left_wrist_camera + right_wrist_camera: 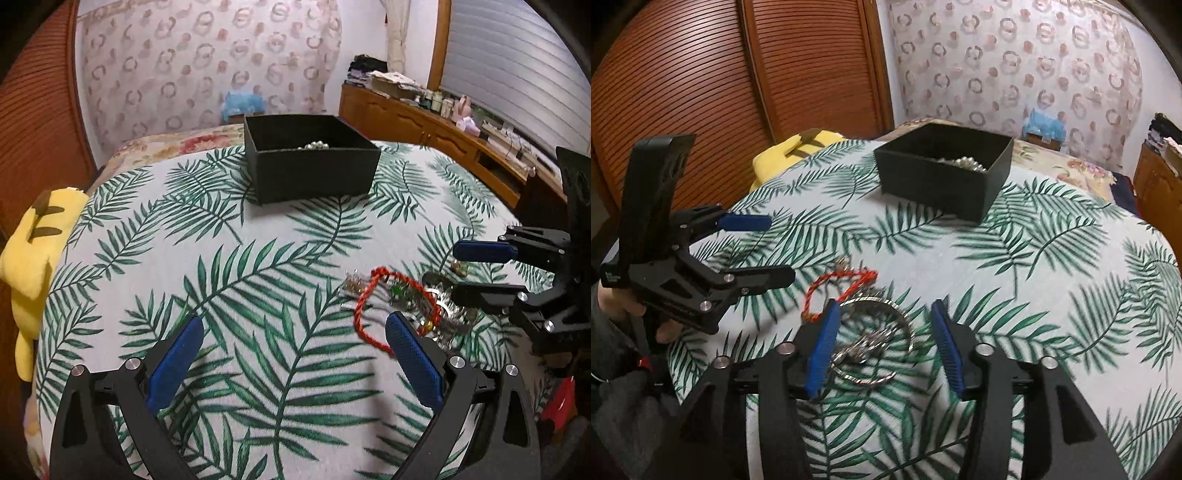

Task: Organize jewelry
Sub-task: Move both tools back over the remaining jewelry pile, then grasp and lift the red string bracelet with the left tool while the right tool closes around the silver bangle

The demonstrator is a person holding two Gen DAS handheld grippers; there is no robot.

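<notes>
A black open box (312, 162) stands on the leaf-print cloth with a pearl string (314, 146) inside; it also shows in the right wrist view (942, 173) with the pearls (964, 162). A pile of jewelry lies on the cloth: a red cord bracelet (364, 317) (842, 286) and silver bangles and chains (443, 306) (875, 339). My left gripper (295, 343) is open, its right finger beside the red cord. My right gripper (882, 332) is open, its fingers on either side of the silver bangles, empty. It shows from the side in the left wrist view (458, 269).
A yellow plush toy (33, 266) lies at the cloth's left edge. A wooden cabinet (436, 133) with clutter runs along the right wall. Wooden louvre doors (738, 81) stand behind. The left gripper shows in the right wrist view (775, 251).
</notes>
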